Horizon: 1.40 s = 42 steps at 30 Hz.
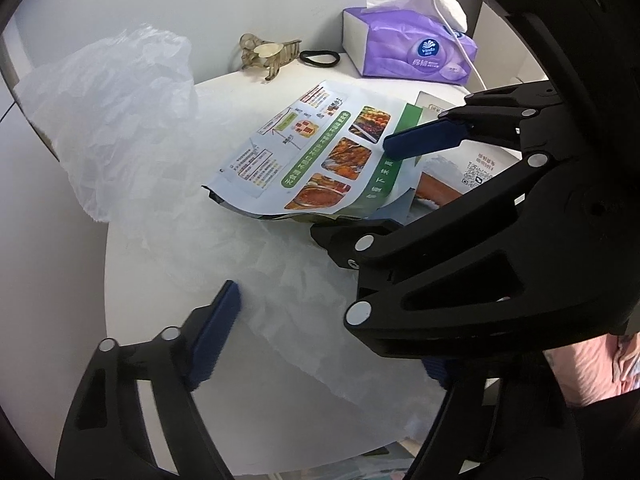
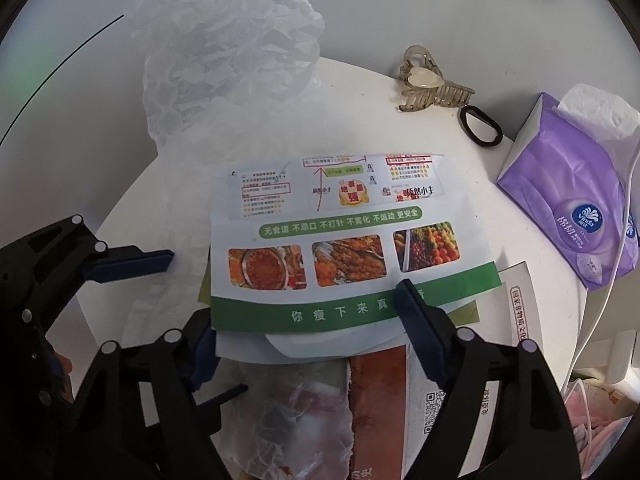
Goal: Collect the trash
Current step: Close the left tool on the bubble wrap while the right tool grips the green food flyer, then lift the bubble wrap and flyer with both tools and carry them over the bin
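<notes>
A food-printed flyer with a green band [image 2: 340,240] [image 1: 312,152] lies on top of a stack of papers on the round white table [image 2: 520,196]. My right gripper [image 2: 308,304] [image 1: 352,188] stands open astride the flyer's near edge, one blue pad over the green band and the other at the left corner. A crumpled white plastic bag [image 1: 112,120] [image 2: 228,60] spreads over the table's left side. My left gripper [image 1: 328,320] is open over the bag's thin film, with its far finger hidden behind the right gripper. One of its fingers [image 2: 136,264] shows in the right wrist view.
Under the flyer are a torn clear wrapper [image 2: 304,412] and a QR-code leaflet [image 2: 432,392]. At the back sit a purple tissue pack [image 1: 416,48], a hair claw [image 1: 268,54] and a black hair tie [image 1: 320,58]. A white cable [image 2: 616,264] crosses the tissue pack.
</notes>
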Available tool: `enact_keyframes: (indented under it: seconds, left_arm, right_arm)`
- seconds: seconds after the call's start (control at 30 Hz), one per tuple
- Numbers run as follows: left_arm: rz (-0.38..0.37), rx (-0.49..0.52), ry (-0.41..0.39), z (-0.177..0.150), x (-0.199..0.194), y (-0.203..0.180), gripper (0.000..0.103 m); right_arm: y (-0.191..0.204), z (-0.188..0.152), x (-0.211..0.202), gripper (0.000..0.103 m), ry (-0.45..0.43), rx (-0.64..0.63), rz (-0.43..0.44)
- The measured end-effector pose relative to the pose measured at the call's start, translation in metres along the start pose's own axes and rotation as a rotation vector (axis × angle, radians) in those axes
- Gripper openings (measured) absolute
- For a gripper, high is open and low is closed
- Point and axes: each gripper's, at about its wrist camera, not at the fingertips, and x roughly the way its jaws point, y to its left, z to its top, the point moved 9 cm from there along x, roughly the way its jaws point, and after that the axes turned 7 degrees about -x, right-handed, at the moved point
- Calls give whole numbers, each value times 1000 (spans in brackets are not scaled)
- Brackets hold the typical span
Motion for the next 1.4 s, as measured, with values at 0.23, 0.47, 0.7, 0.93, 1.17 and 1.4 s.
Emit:
enact_keyframes:
  seconds: [0.23, 0.47, 0.7, 0.93, 1.17, 1.4]
  left_arm:
    - [-7, 6, 4, 2, -1, -1, 57]
    - [-3, 5, 16, 4, 0, 4, 32]
    - [14, -18, 9, 2, 0, 6, 14]
    - [33, -66, -16, 5, -10, 12, 9]
    - [47, -85, -40, 7, -29, 16, 8]
    - [57, -121, -61, 4, -56, 18, 8]
  right_arm:
    - [4, 2, -7, 58, 0, 8, 23]
    - [7, 7, -14, 34, 1, 33, 73]
    - [8, 11, -25, 15, -14, 56, 112]
    - [5, 24, -40, 6, -50, 92, 139]
    - [17, 35, -70, 5, -96, 96, 154]
    - [21, 35, -97, 5, -115, 87, 156]
